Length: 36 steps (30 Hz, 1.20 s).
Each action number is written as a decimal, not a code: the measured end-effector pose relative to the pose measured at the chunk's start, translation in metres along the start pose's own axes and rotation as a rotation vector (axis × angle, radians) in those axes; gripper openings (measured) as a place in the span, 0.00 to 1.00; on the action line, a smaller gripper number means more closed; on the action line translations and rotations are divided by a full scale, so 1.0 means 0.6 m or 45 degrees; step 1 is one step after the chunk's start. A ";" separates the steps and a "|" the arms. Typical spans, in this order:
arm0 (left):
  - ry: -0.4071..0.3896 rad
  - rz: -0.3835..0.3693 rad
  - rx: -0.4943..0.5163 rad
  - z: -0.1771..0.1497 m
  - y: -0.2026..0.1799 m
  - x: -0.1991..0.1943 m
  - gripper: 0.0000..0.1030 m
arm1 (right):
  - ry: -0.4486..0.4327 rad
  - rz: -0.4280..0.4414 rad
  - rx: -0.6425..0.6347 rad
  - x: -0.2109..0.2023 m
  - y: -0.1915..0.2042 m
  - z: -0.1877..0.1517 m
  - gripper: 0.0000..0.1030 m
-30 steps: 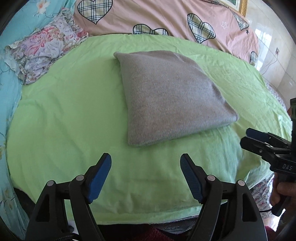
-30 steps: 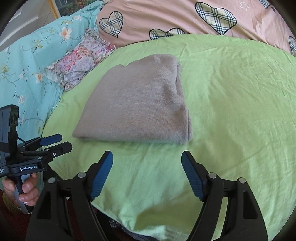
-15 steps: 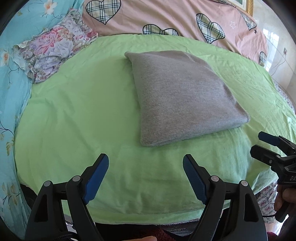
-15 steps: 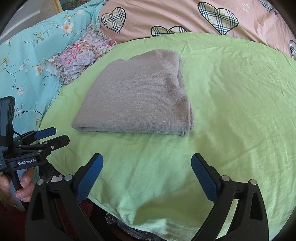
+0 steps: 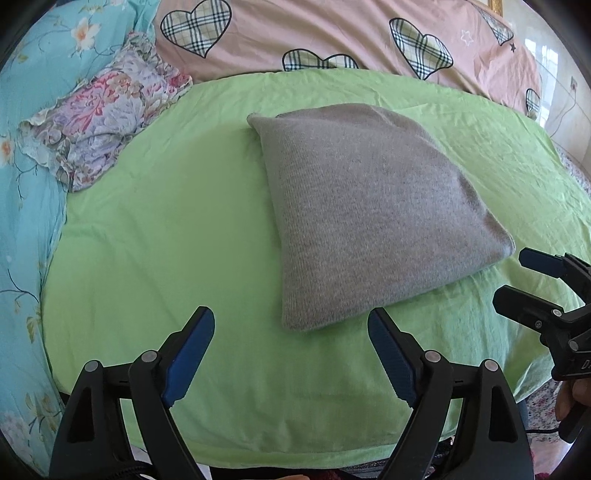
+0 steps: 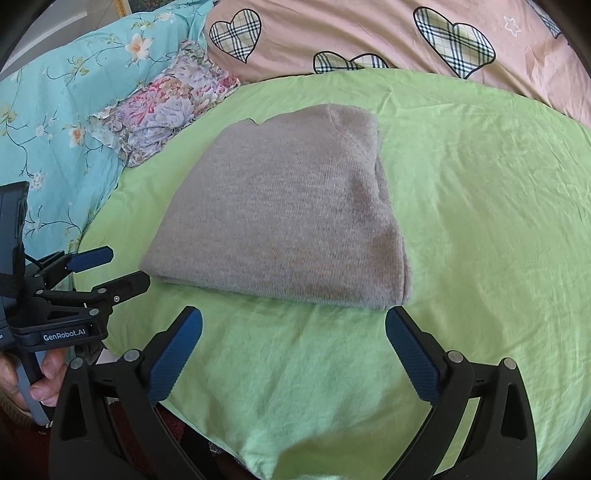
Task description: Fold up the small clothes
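While both grippers hover before it, sweater (image 5: pixel 373 218): folded grey knit, flat mid-sheet.
Left gripper (image 5: pixel 291 345): fingers spread, empty, near sweater's front corner.
Right gripper (image 6: pixel 293 341): spread, empty.
Right view only: hand (image 6: pixel 22 373) gripping left handle.
Surface: green sheet (image 5: pixel 166 240); floral pillow (image 5: pixel 107 114), heart quilt (image 6: pixel 369 33) beyond sweater.
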<state>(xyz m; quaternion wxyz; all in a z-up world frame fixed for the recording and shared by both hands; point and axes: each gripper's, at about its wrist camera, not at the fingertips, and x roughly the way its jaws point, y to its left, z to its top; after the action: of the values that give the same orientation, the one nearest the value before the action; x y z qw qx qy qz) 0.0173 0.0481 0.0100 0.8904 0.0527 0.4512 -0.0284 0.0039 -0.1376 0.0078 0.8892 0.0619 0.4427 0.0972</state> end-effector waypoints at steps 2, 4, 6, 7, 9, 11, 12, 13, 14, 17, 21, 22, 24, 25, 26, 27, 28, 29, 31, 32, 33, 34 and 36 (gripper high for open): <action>-0.007 0.009 0.003 0.006 -0.002 -0.001 0.83 | 0.004 -0.005 -0.003 0.003 0.001 0.006 0.97; -0.015 0.014 0.001 0.013 -0.003 -0.002 0.83 | 0.005 -0.002 -0.007 0.005 0.001 0.012 0.97; -0.024 0.022 -0.004 0.019 -0.005 -0.003 0.83 | 0.001 -0.001 -0.015 0.006 0.001 0.020 0.97; -0.028 0.025 -0.005 0.022 -0.005 -0.004 0.84 | -0.002 0.001 -0.019 0.006 0.000 0.024 0.97; -0.035 0.027 -0.011 0.028 -0.005 -0.004 0.84 | -0.010 0.006 -0.023 0.006 0.002 0.030 0.98; -0.039 0.029 -0.012 0.034 -0.006 -0.003 0.84 | -0.016 0.010 -0.026 0.007 0.003 0.037 0.98; -0.040 0.030 -0.012 0.036 -0.006 -0.003 0.84 | -0.018 0.011 -0.026 0.007 0.004 0.041 0.98; -0.041 0.031 -0.013 0.037 -0.007 -0.002 0.84 | -0.021 0.012 -0.026 0.008 0.003 0.044 0.98; -0.040 0.032 -0.012 0.038 -0.008 0.000 0.84 | -0.024 0.012 -0.025 0.008 0.003 0.046 0.98; -0.035 0.030 -0.010 0.043 -0.008 0.005 0.84 | -0.031 0.021 -0.020 0.009 0.001 0.055 0.99; -0.028 0.032 -0.015 0.047 -0.008 0.012 0.84 | -0.033 0.017 -0.016 0.014 -0.002 0.064 0.99; -0.026 0.030 -0.017 0.048 -0.007 0.014 0.84 | -0.032 0.019 -0.013 0.015 -0.002 0.066 0.99; -0.023 0.030 -0.019 0.051 -0.007 0.017 0.84 | -0.029 0.020 -0.011 0.019 -0.004 0.070 0.99; -0.022 0.030 -0.019 0.052 -0.007 0.018 0.84 | -0.025 0.022 -0.010 0.022 -0.004 0.071 0.99; -0.022 0.029 -0.022 0.053 -0.006 0.019 0.84 | -0.022 0.025 -0.010 0.024 -0.004 0.072 0.99; -0.021 0.027 -0.026 0.054 -0.006 0.020 0.84 | -0.019 0.029 -0.010 0.026 -0.004 0.073 0.99; -0.020 0.026 -0.029 0.056 -0.005 0.022 0.84 | -0.014 0.033 -0.012 0.029 -0.003 0.073 0.99; -0.021 0.026 -0.031 0.057 -0.005 0.022 0.84 | -0.011 0.035 -0.013 0.031 -0.003 0.074 0.99; -0.024 0.027 -0.033 0.059 -0.005 0.023 0.84 | -0.005 0.040 -0.016 0.035 -0.002 0.075 0.99; -0.023 0.027 -0.037 0.061 -0.005 0.024 0.84 | -0.004 0.042 -0.017 0.036 -0.001 0.075 0.99; -0.023 0.024 -0.040 0.062 -0.004 0.024 0.84 | -0.003 0.044 -0.017 0.037 0.000 0.075 0.99; -0.022 0.022 -0.043 0.062 -0.005 0.025 0.85 | -0.002 0.046 -0.017 0.038 0.000 0.076 0.99; -0.022 0.022 -0.042 0.063 -0.004 0.025 0.85 | 0.002 0.048 -0.015 0.041 -0.001 0.077 0.99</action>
<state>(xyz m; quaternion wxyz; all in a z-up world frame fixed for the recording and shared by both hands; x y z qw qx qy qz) 0.0563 0.0409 0.0200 0.8953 0.0416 0.4434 -0.0138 0.0554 -0.1335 0.0166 0.8873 0.0647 0.4414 0.1165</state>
